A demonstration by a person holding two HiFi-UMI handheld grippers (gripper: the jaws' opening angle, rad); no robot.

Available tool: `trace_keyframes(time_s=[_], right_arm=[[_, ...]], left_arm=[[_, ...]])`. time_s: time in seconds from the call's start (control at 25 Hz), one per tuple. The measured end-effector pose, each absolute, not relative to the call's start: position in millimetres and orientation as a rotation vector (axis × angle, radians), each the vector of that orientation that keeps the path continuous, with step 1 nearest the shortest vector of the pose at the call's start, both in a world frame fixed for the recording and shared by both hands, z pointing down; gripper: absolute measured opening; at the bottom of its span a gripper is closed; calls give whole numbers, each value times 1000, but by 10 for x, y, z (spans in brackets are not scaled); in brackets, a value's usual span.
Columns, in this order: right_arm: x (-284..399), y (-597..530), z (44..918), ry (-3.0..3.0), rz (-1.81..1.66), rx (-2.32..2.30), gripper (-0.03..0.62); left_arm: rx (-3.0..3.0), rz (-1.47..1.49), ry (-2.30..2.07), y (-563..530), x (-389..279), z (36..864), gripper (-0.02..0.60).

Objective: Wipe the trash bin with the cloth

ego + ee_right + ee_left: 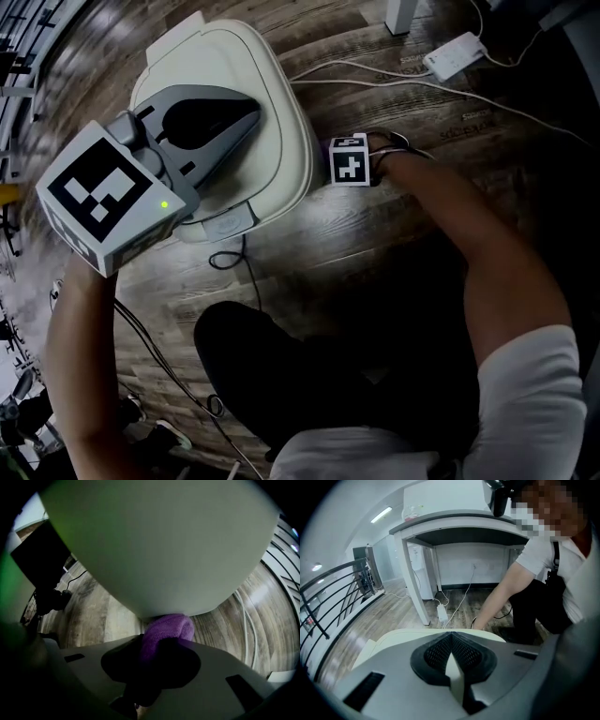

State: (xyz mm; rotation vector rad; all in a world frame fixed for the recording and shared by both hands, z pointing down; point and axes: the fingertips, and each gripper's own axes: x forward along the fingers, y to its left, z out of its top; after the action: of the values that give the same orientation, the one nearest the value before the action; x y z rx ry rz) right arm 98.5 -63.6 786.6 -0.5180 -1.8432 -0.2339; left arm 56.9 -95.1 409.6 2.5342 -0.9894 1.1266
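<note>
The cream trash bin (267, 84) stands on the wood floor at the upper left of the head view. My left gripper (246, 118) reaches over its lid, jaws shut with nothing between them; in the left gripper view the lid (389, 641) lies just under the shut gripper (452, 644). I cannot tell whether it touches the lid. My right gripper's marker cube (349, 159) sits low beside the bin's right wall, its jaws hidden under it. In the right gripper view that gripper (161, 641) is shut on a purple cloth (168, 627), whose bunched end presses against the bin's curved wall (159, 545).
A white power strip (454, 54) and its cables (375, 82) lie on the floor beyond the bin, near a white table leg (403, 14). A thin black cable (232, 258) loops before the bin. My dark-trousered knee (272, 375) is close below. A railing (333, 583) runs at left.
</note>
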Motion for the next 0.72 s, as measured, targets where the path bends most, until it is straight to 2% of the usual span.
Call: trace_keyframes(time_s=[0.4, 0.72], right_arm=[[1524, 413, 7372, -1788, -73, -736, 98], [1620, 104, 6517, -1997, -96, -333, 98]], left_arm=[[2620, 1140, -966, -990, 594, 4082, 5], [2716, 1105, -887, -836, 660, 4051, 6]])
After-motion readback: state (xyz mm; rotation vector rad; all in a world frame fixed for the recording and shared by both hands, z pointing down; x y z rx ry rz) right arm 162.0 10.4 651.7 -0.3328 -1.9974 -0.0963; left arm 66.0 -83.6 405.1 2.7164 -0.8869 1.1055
